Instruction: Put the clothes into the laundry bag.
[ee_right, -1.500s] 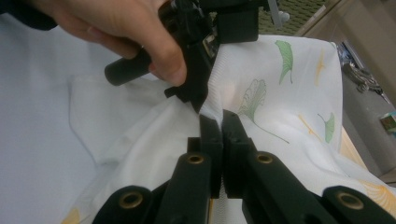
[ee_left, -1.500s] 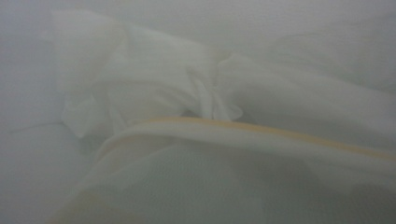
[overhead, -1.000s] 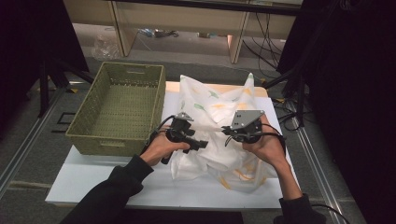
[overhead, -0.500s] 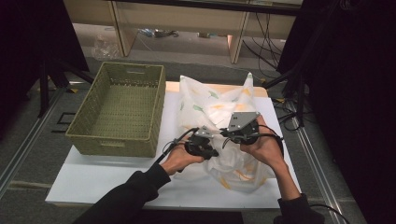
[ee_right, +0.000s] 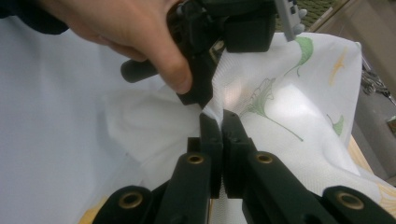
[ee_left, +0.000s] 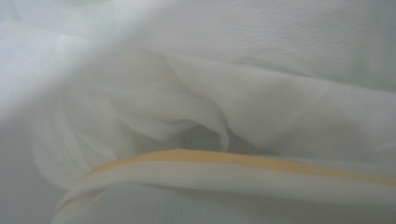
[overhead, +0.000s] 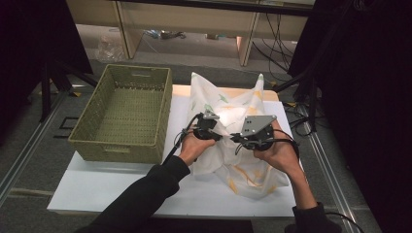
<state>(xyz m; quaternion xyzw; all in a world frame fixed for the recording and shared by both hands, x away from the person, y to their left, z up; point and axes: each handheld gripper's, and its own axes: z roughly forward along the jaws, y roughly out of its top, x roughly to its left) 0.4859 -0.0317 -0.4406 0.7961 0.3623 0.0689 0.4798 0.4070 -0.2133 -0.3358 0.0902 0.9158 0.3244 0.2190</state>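
A white cloth (overhead: 248, 174) printed with green and orange leaves lies crumpled on the white table (overhead: 97, 189). Both grippers meet at a raised fold near its middle. My right gripper (overhead: 236, 138) is shut on that fold, and in the right gripper view its black jaws (ee_right: 218, 120) pinch the cloth (ee_right: 289, 107) at their tips. My left gripper (overhead: 219, 135), held in a hand, faces it from just beyond and is shut on the same fold (ee_right: 205, 100). In the left gripper view, white cloth (ee_left: 280, 93) with an orange stripe lies right against the camera and hides the jaws.
An empty green woven basket (overhead: 121, 145) stands on the table's left part, close to the cloth's left edge. Cables and shelf legs lie on the floor beyond the table's far edge. Bare table shows in front of the basket.
My left gripper has moved right across the cloth to meet the right gripper and has closed on the fold. The cloth has bunched up between them. The right hand has kept still.
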